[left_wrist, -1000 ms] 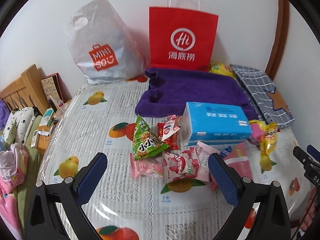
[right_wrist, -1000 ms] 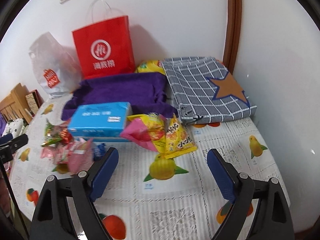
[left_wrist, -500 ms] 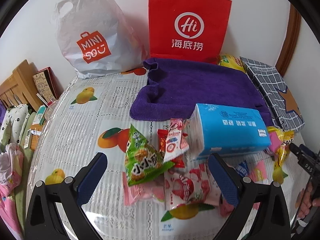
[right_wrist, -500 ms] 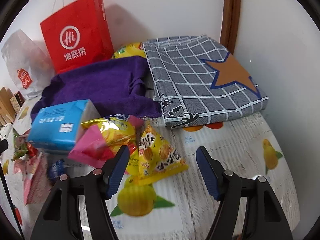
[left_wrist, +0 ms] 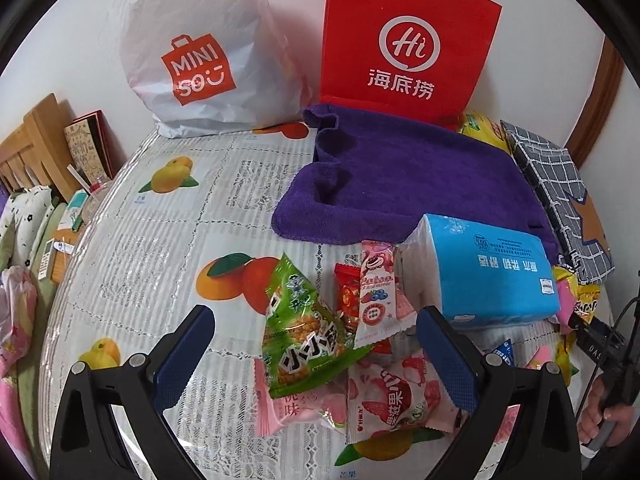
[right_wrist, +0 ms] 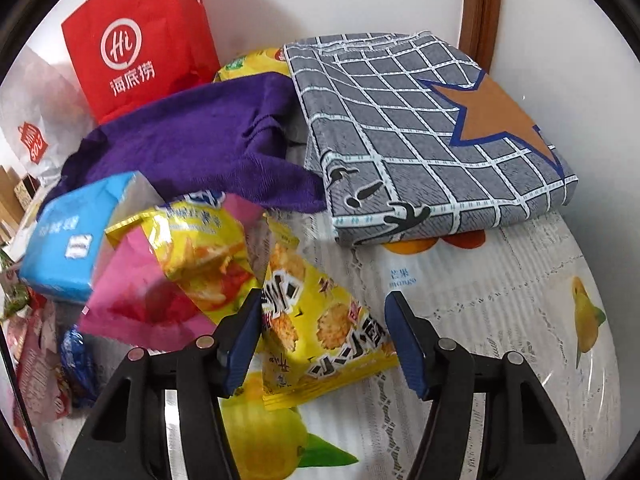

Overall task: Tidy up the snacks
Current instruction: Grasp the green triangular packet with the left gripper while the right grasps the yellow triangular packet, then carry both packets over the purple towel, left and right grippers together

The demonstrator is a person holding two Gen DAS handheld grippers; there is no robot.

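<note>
Sorting has barely begun, by my reading: every snack lies loose on the fruit-print surface (left_wrist: pixel 168 240) and nothing looks grouped or bagged yet. The left claw (left_wrist: pixel 314 354) hangs open astride the green cracker packet (left_wrist: pixel 304 336), gripping nothing. The right claw (right_wrist: pixel 323 338) is open too, narrower, straddling the yellow cracker packet (right_wrist: pixel 320 320) without pinching it, so a first pick seems near. Counted around the blue tissue pack (left_wrist: pixel 492 276): one green packet, one small red one (left_wrist: pixel 348 300), one pink-and-white wafer pack (left_wrist: pixel 378 292), two pink peach packs, one yellow cracker packet, one yellow chip bag (right_wrist: pixel 200 248), one pink bag (right_wrist: pixel 136 308). Two carrier bags stand behind: one white MINISO bag (left_wrist: pixel 200 60), one red paper bag (left_wrist: pixel 404 48)
</note>
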